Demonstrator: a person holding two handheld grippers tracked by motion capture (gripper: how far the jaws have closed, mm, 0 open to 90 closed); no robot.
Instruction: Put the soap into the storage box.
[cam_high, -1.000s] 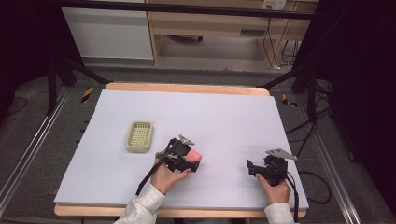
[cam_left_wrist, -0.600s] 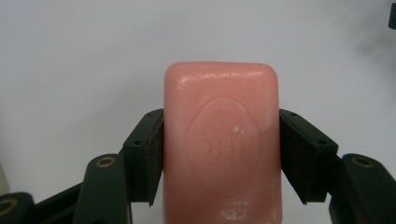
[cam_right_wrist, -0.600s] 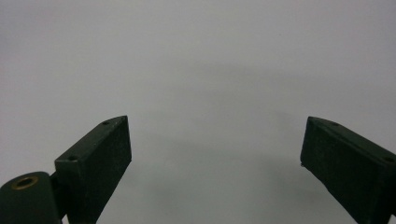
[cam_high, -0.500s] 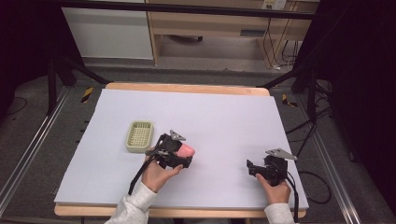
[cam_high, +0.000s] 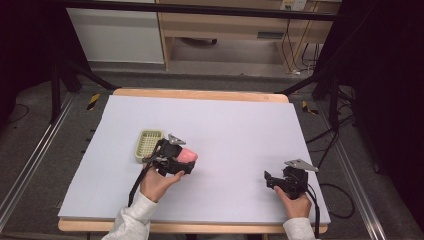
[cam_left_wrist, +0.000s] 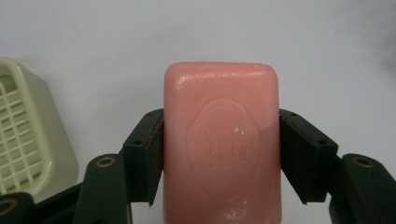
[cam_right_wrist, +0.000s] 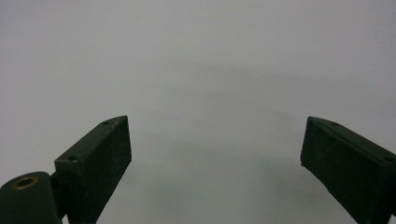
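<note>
High view overlooks table (cam_high: 225, 120); gripper views close, facing tabletop

Pink soap bar (cam_left_wrist: 222, 144), rounded corners, oval stamp on its face, clamped by its long sides in my left gripper (cam_left_wrist: 222, 154), beside the cream slatted soap dish (cam_left_wrist: 28, 140).

The left tool (cam_left_wrist: 222, 154) clamps a pink rectangular bar of soap (cam_left_wrist: 222, 140) between its black jaws. A pale yellow plastic slatted soap dish (cam_left_wrist: 28, 135) lies just beside it on the white worktop (cam_left_wrist: 233, 32).
</note>
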